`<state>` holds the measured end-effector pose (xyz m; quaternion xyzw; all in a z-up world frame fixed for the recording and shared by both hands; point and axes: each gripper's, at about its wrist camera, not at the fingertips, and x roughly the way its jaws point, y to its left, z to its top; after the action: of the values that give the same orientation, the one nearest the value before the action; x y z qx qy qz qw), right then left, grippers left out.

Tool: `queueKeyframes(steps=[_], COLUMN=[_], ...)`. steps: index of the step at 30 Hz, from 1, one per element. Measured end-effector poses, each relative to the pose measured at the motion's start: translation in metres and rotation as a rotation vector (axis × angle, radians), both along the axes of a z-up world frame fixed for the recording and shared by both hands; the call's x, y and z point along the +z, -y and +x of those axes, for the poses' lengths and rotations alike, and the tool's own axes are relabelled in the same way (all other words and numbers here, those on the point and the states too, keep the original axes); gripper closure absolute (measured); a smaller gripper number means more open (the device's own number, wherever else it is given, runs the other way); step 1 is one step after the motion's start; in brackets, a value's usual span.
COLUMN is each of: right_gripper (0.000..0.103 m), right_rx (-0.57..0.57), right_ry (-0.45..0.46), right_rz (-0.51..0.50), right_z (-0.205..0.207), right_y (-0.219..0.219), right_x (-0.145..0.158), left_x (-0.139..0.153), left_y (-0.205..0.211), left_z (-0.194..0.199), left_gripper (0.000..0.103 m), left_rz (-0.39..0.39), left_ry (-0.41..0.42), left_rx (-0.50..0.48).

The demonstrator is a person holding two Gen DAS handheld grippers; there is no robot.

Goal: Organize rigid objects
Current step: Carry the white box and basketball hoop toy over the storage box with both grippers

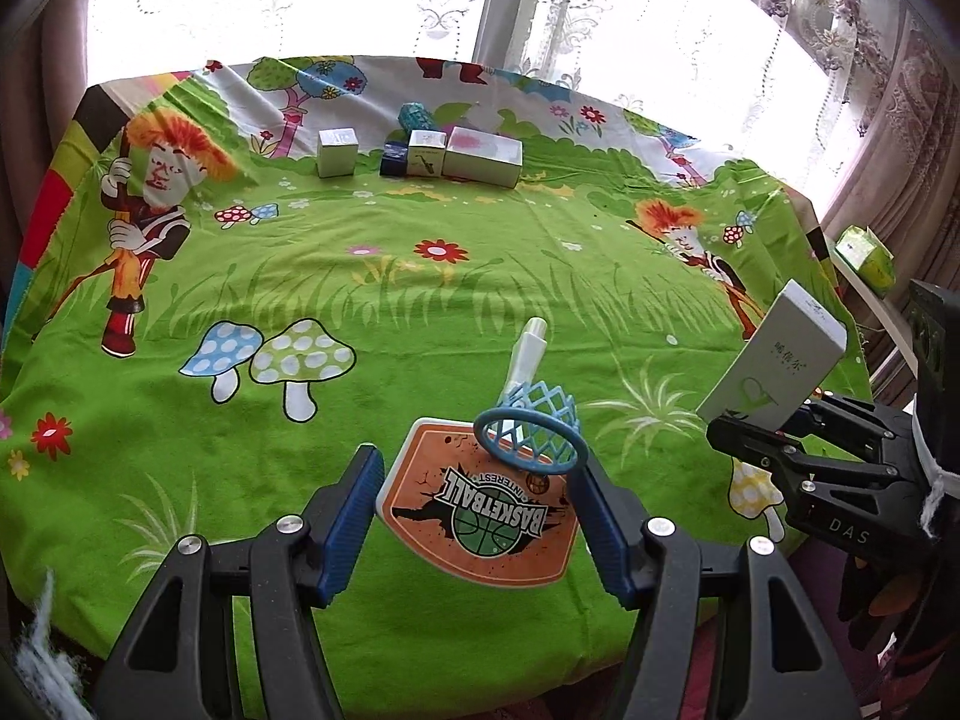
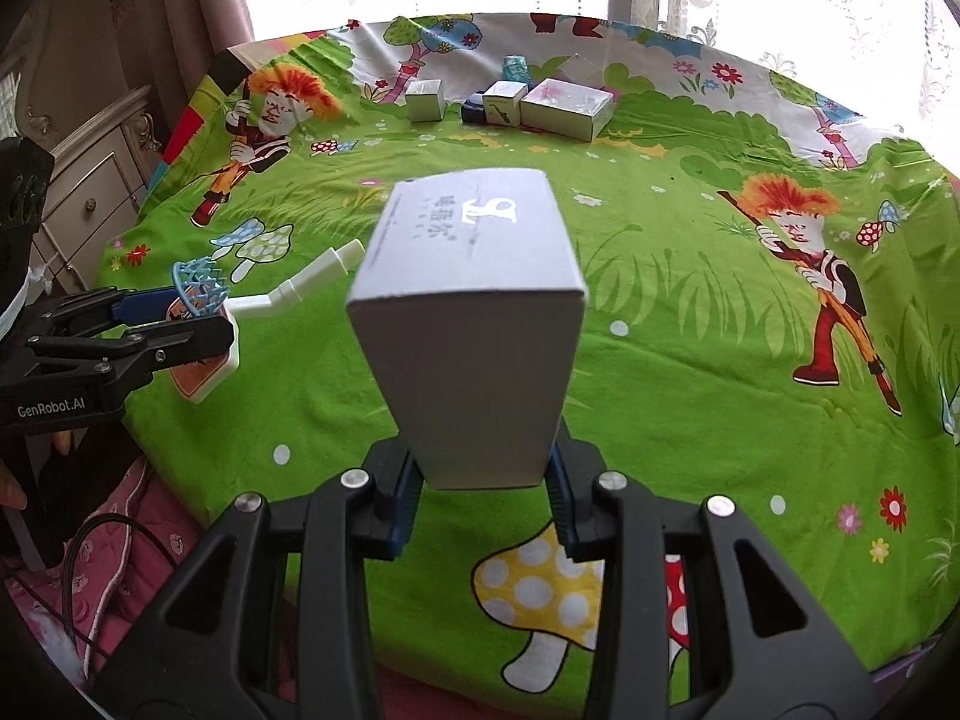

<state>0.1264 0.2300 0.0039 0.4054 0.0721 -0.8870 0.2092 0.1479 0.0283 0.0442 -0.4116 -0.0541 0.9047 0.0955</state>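
Both loads aloft above the green cartoon sheet [image 1: 360, 312]: left gripper [image 1: 480, 516] jaws clamp the toy basketball hoop [image 1: 480, 516], right gripper [image 2: 483, 498] jaws pinch the white carton [image 2: 474, 324]; I'd carry both level toward the far row of boxes [image 1: 420, 153], setting each down beside it.

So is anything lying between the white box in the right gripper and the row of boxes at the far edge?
Nothing visible: only bare tablecloth lies between the white box and the row of boxes.
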Motion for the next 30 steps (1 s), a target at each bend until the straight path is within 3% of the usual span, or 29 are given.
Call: queueKeyframes(steps=[19,30], right_gripper=[0.063,0.063], right_rx=[-0.135,-0.274], right_ry=[-0.037,-0.021], right_rz=[-0.008,-0.015], right_z=[0.055,0.090], right_y=[-0.079,-0.144], right_x=[0.024,0.023], left_x=[0.015,0.029], left_y=[-0.081,-0.148], left_z=[0.025,0.041], left_gripper=[0.039,0.039], left_rz=[-0.065,-0.108], left_ry=[-0.020,-0.047], left_rx=[-0.219,-0.408])
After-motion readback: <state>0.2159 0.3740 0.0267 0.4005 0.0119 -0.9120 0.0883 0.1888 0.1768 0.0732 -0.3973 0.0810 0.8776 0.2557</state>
